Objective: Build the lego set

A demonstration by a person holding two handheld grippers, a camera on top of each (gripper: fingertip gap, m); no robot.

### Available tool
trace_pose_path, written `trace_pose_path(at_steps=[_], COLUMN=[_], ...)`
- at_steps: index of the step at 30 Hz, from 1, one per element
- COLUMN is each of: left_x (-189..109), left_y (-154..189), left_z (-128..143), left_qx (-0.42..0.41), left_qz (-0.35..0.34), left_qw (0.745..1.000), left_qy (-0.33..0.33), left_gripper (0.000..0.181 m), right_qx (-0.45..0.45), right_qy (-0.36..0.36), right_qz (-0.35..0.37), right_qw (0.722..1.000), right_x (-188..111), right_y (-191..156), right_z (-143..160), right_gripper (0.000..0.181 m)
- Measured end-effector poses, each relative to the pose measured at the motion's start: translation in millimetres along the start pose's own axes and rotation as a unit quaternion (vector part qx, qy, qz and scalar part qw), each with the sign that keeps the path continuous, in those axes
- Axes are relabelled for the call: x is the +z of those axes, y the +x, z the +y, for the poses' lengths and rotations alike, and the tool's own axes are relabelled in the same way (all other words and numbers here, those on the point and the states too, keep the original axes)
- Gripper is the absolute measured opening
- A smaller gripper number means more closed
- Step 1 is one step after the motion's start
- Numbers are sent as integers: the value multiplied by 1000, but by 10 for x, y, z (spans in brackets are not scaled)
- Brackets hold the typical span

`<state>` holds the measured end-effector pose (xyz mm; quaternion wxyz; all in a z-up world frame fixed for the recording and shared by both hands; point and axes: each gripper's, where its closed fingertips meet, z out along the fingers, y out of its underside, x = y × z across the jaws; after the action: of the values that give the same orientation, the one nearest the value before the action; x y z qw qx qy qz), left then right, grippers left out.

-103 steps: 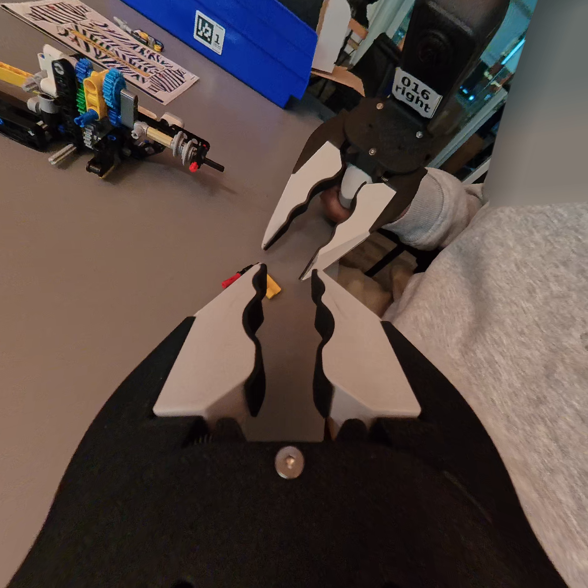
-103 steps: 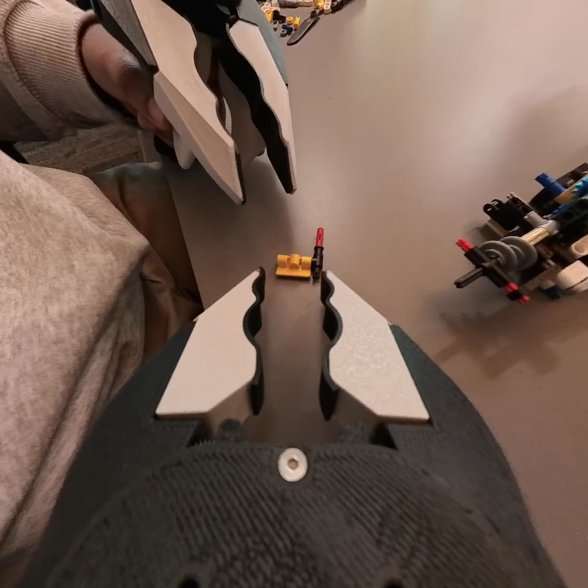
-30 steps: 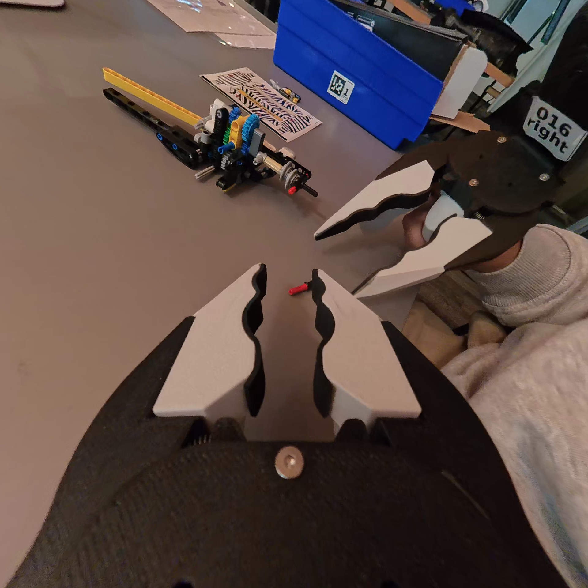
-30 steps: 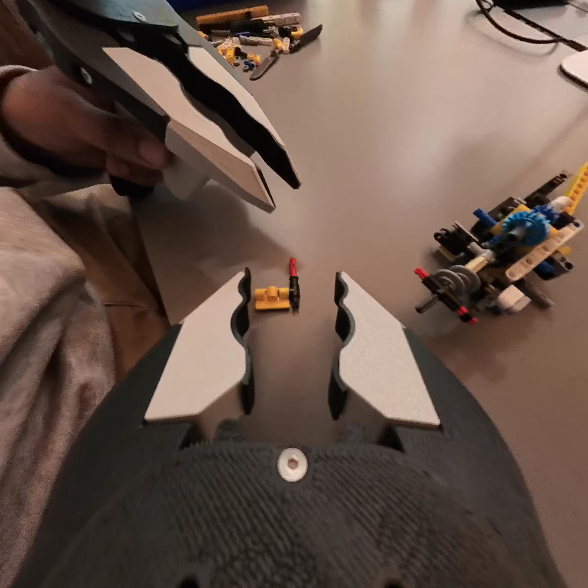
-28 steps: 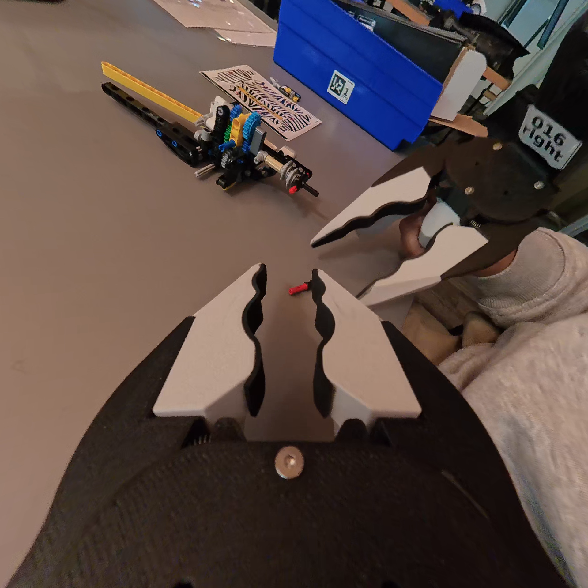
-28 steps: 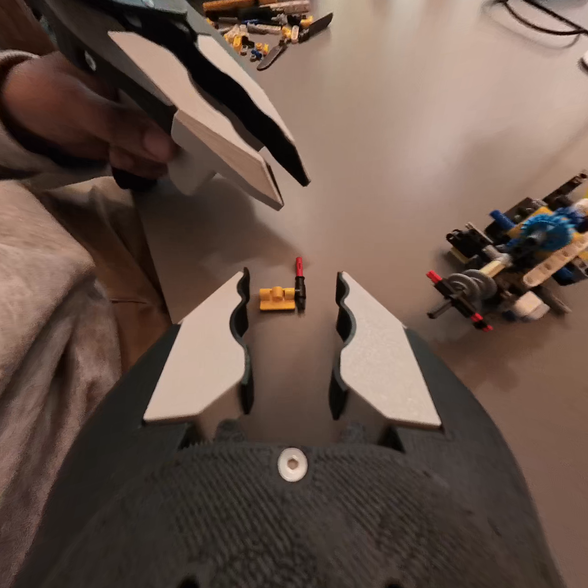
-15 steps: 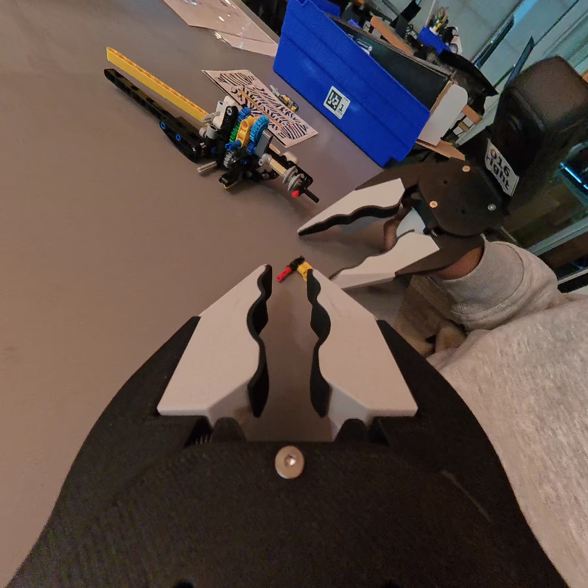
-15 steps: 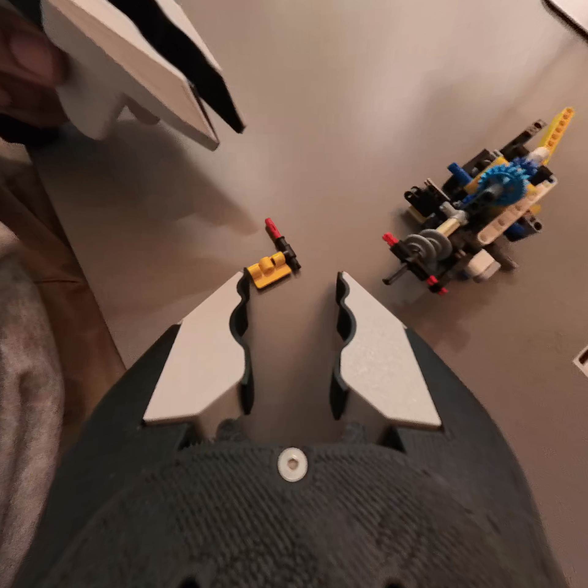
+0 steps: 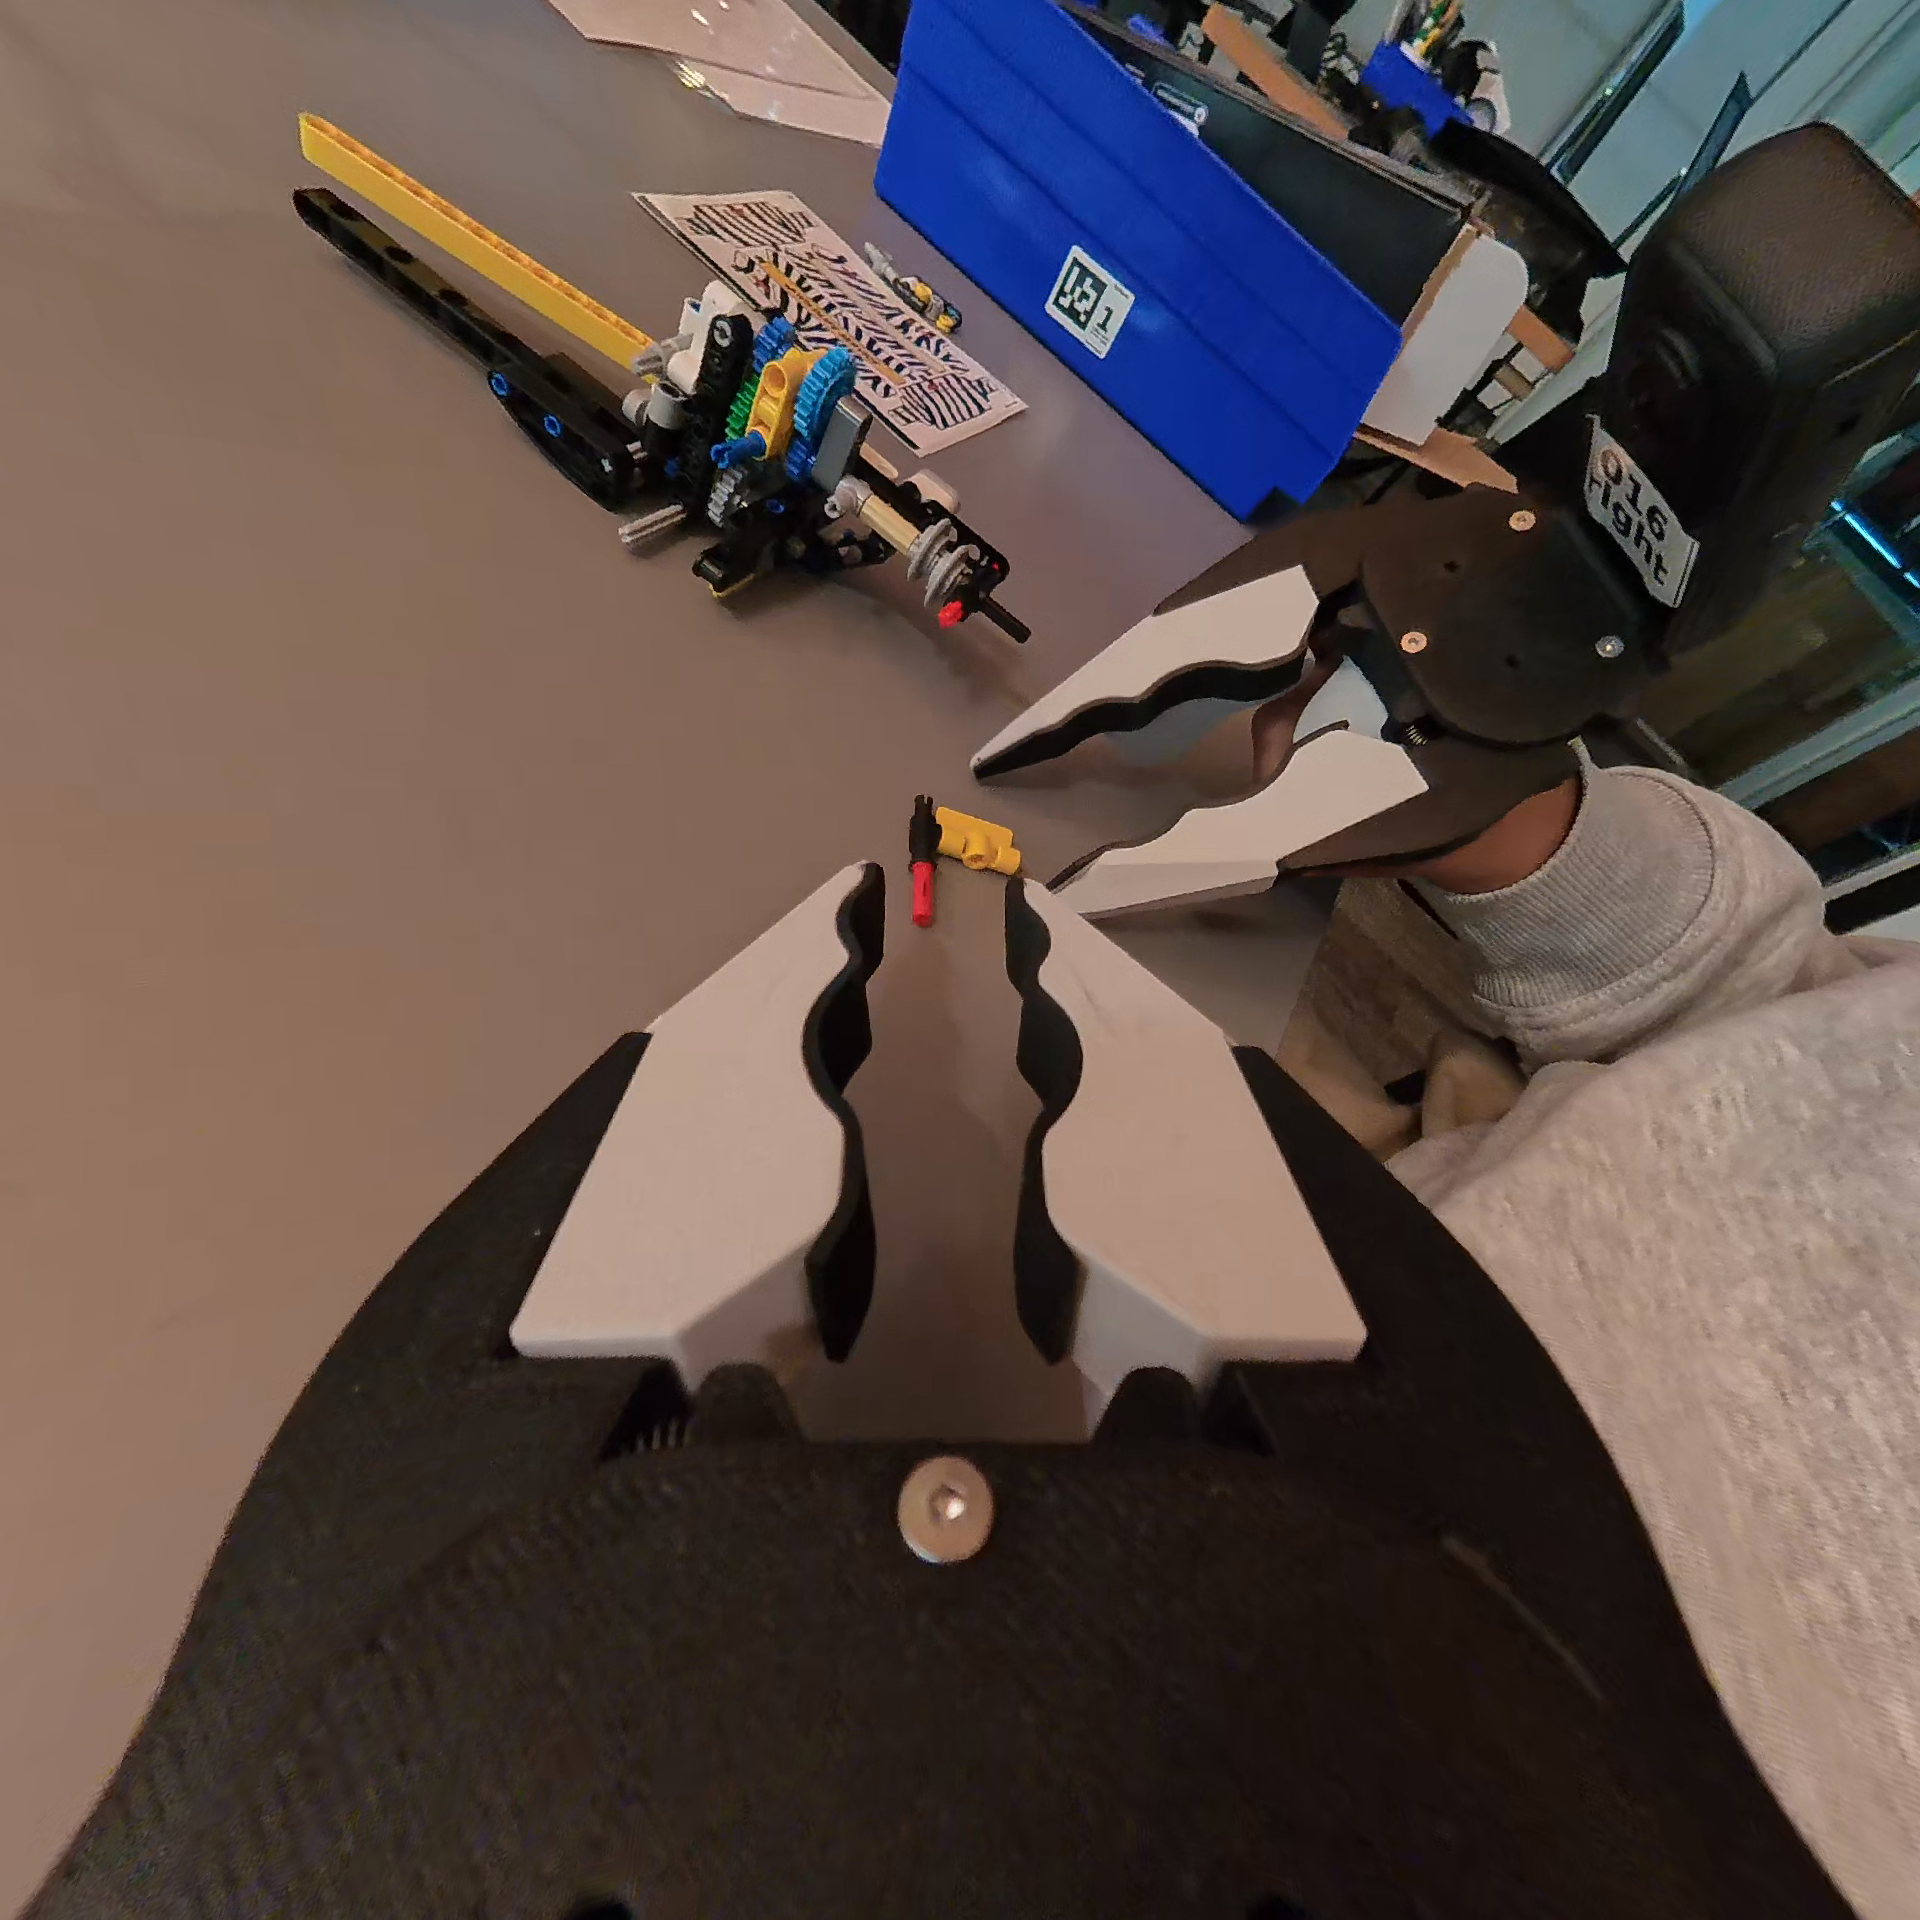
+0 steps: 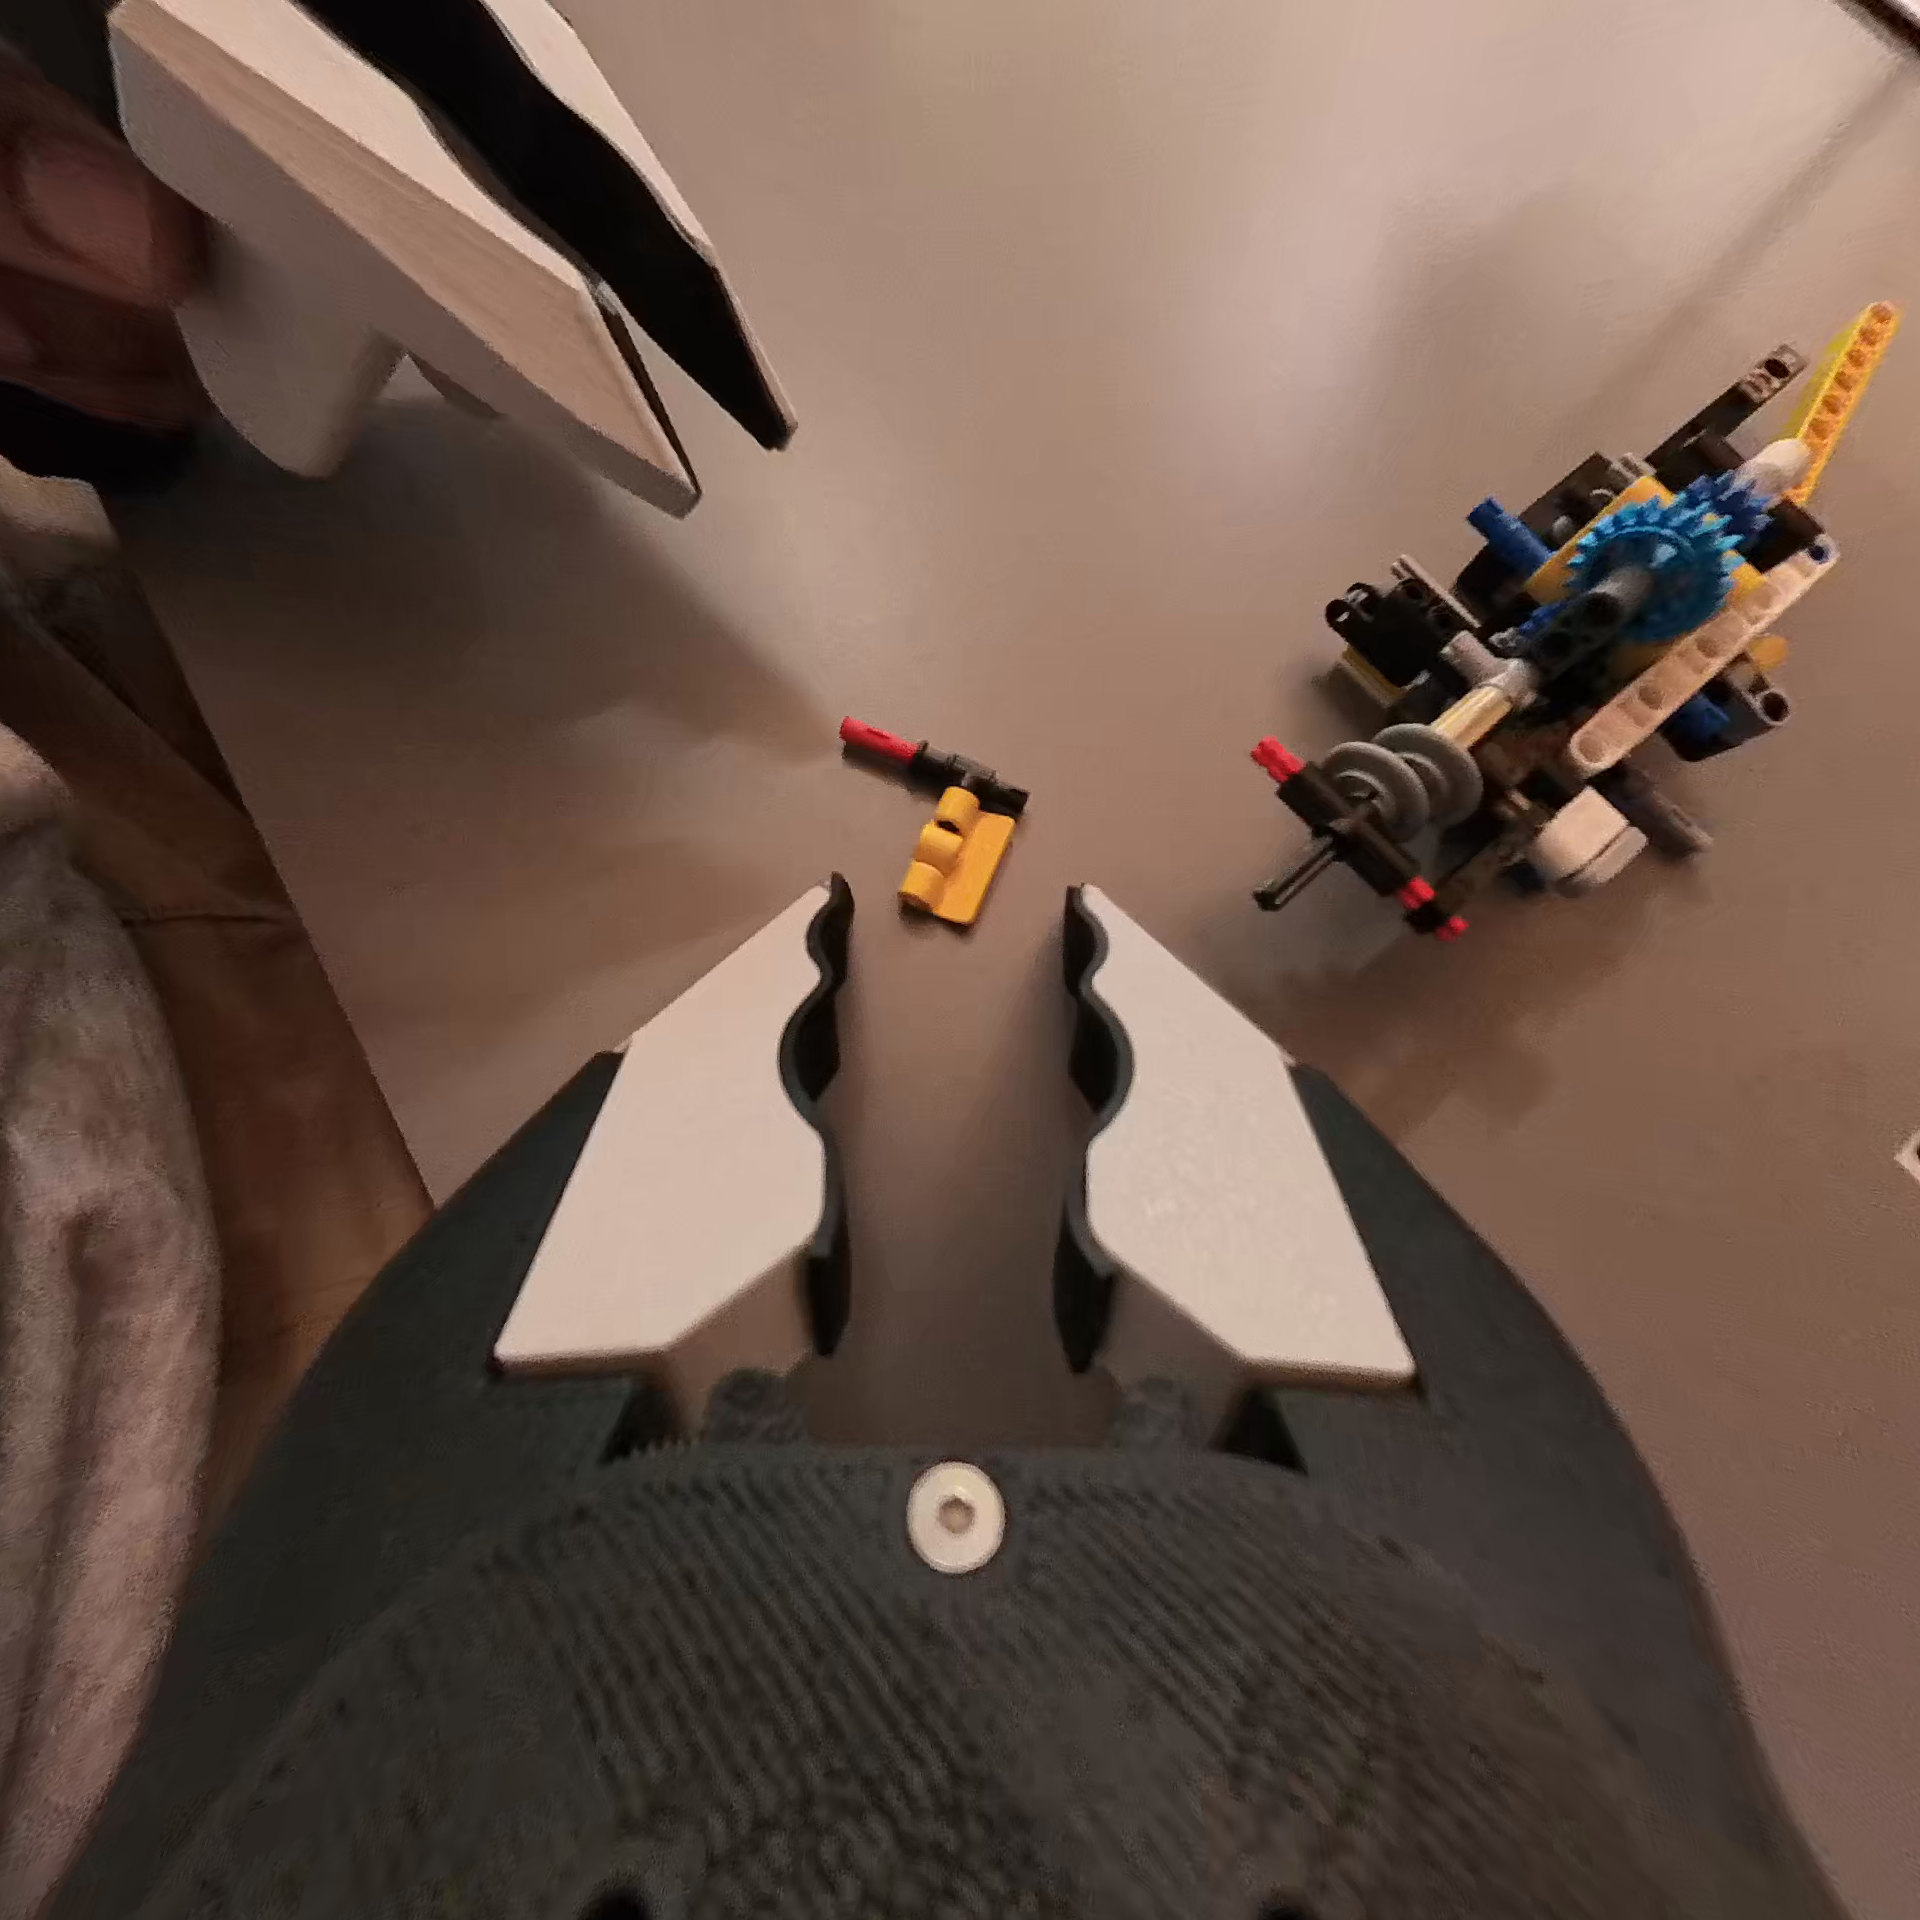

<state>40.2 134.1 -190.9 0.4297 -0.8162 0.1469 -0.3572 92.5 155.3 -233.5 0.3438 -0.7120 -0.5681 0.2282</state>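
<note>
Spanning the background, a grey table (image 9: 312, 831) carries a blue bin (image 9: 1122, 260), a sticker sheet (image 9: 831, 312) and the half-built model (image 10: 1558, 686). Both the left gripper (image 9: 943, 883) and right gripper (image 10: 948, 899) are spread and empty, flanking a yellow piece (image 10: 956, 854) joined to a black-and-red pin (image 10: 914, 758), with nothing between.

The worktop (image 9: 312, 790) is smooth and matt grey, the left tool (image 9: 943, 894) has matt grey plastic fingers (image 9: 727, 1122) on a rough, ridged black body with a shiny metal screw (image 9: 944, 1508), the small yellow piece (image 10: 956, 854) is glossy plastic, and the sleeve (image 9: 1621, 935) is soft grey knitted cloth.
</note>
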Motion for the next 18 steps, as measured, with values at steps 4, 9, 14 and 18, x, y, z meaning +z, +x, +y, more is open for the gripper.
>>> trace_pose_path(at_steps=[4, 9, 14, 18], left_x=[2, 3, 13, 34], left_y=[-7, -19, 10, 53], left_z=[1, 2, 13, 44], left_qx=[-4, -9, 22, 51], left_qz=[1, 0, -17, -23], left_qw=[1000, 1000, 1000, 998], left_qy=[-1, -1, -5, -16], left_gripper=[21, 21, 21, 21], right_qx=[9, 19, 27, 28], right_qy=[2, 2, 0, 0], right_qz=[-9, -10, -13, -11], right_qw=[1000, 1000, 1000, 1000], right_x=[20, 20, 23, 21], right_y=[-33, -22, -14, -7], right_z=[-13, -11, -4, -3], right_gripper=[38, 37, 37, 38])
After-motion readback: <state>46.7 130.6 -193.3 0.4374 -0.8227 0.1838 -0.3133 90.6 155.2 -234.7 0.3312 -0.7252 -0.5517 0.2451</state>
